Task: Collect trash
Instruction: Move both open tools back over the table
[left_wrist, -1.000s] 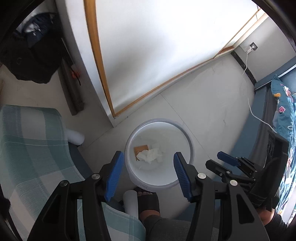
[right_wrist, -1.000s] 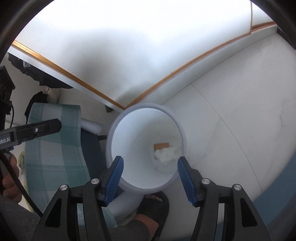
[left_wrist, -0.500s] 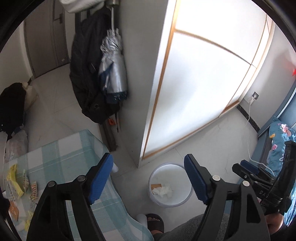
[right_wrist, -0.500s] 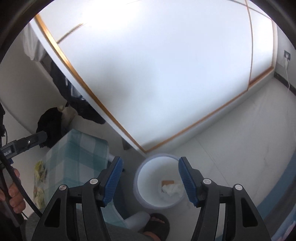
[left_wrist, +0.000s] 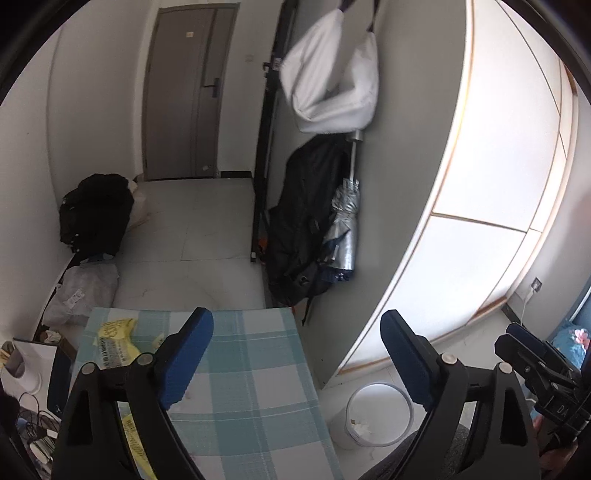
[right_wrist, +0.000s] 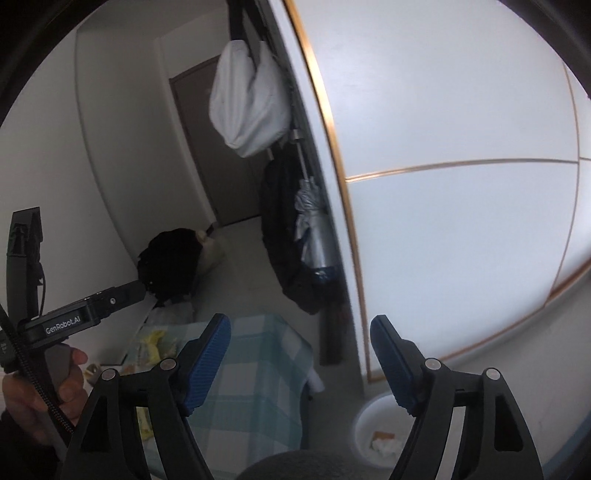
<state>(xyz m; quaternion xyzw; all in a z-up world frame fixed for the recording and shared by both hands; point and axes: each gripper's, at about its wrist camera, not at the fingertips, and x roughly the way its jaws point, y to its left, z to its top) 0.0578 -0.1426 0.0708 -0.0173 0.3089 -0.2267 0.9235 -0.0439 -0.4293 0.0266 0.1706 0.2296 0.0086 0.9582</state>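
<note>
Views risen: checked table, hallway door

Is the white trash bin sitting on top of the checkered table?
No, the trash bin stands on the floor beside the checkered table.

Left claw: jaws spread wide, blue pads apart, nothing between them; held level, pointed forward.
Right claw: jaws wide apart too, empty, raised.
Left hand: seen from right wrist view, wrapped around its claw's handle.
Right hand: not clearly visible.
</note>
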